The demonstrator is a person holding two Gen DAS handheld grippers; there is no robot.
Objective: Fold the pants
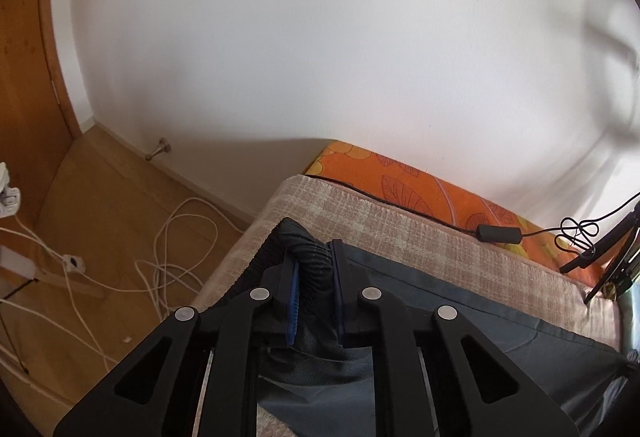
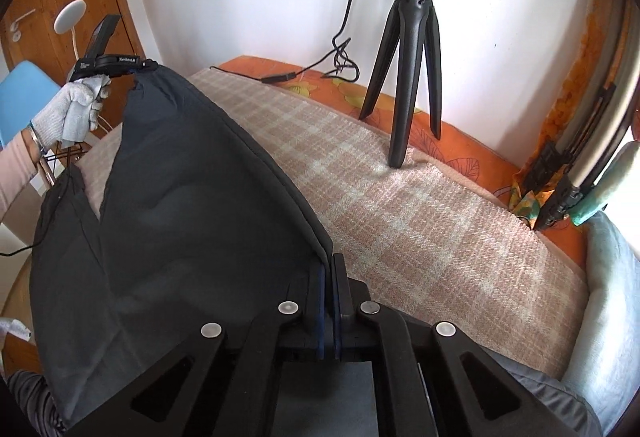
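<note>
dark grey pants [image 2: 168, 221], beige checked blanket [image 2: 420, 205]

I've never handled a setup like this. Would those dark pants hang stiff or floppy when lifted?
Probably floppy: the pants sag between the left claw and the right claw. Likely light, since thin pinches hold them. The bunched waistband suggests stretch.

Dark pants [image 2: 168, 197], lifted, stretched taut
</note>
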